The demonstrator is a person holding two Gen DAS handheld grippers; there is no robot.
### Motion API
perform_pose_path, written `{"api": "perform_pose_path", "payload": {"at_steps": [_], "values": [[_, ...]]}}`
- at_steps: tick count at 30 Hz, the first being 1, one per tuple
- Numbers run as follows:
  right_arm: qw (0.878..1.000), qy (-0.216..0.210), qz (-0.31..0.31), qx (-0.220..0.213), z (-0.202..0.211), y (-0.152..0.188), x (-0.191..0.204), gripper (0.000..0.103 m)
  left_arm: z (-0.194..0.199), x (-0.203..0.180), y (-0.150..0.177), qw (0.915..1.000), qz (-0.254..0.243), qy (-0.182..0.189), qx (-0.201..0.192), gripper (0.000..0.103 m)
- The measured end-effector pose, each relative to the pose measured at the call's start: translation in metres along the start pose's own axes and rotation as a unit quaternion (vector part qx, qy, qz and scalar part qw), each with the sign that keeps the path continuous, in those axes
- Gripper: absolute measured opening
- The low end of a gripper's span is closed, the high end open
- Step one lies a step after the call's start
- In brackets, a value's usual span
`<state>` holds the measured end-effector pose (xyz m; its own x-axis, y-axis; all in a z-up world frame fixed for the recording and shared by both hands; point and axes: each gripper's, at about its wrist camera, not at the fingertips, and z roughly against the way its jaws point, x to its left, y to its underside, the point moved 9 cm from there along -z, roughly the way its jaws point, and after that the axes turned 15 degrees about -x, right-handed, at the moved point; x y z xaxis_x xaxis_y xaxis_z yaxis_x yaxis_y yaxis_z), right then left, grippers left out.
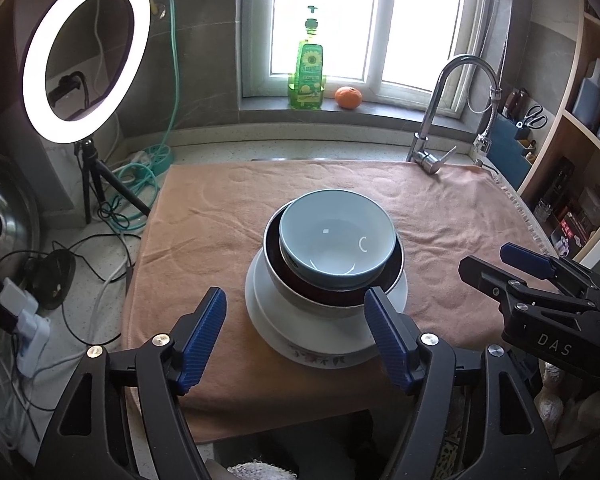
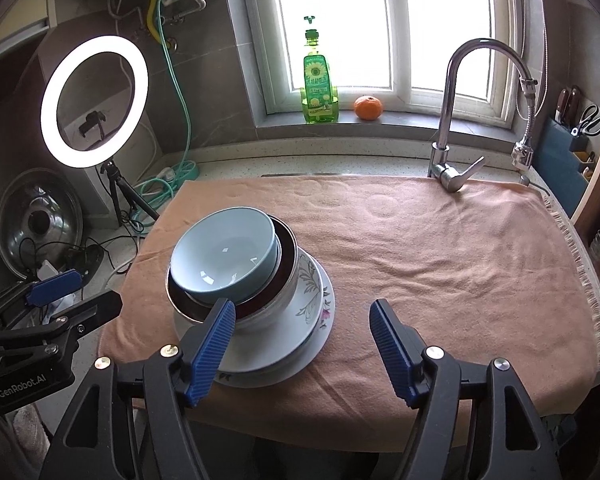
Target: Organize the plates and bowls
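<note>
Pale-blue bowl (image 1: 336, 238) sits tilted atop the stack: nested in a steel bowl (image 1: 300, 292) with dark red lining, that in a white bowl (image 1: 272, 316), all on a floral-rimmed plate (image 1: 320, 360) near the middle of the tan towel (image 1: 440, 216) over the table. Stack looks finished, though the blue bowl leans; judged best to back away slowly and level, touching no rim. Left tool (image 1: 296, 340) open, empty, stack at twelve o'clock just ahead, between its fingers. Right tool (image 2: 302, 346) open, empty, stack at ten o'clock, its left finger overlapping the plate's near edge.
</note>
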<state>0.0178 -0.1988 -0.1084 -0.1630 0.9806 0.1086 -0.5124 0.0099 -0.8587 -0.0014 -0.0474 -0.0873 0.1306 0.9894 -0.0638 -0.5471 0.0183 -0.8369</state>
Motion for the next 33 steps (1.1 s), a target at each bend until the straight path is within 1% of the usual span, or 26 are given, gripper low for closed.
{"api": "perform_pose_path", "payload": {"at_steps": [17, 33], "values": [[1.000, -0.001, -0.013, 0.007, -0.0004, 0.0035, -0.0021, 0.067, 0.0030, -0.0024, -0.0018, 1.0000, 0.000, 0.002, -0.003, 0.071], [1.000, -0.002, -0.019, 0.013, -0.0052, 0.0052, -0.0007, 0.067, 0.0018, -0.0007, -0.0021, 1.0000, 0.000, 0.006, 0.003, 0.071]]}}
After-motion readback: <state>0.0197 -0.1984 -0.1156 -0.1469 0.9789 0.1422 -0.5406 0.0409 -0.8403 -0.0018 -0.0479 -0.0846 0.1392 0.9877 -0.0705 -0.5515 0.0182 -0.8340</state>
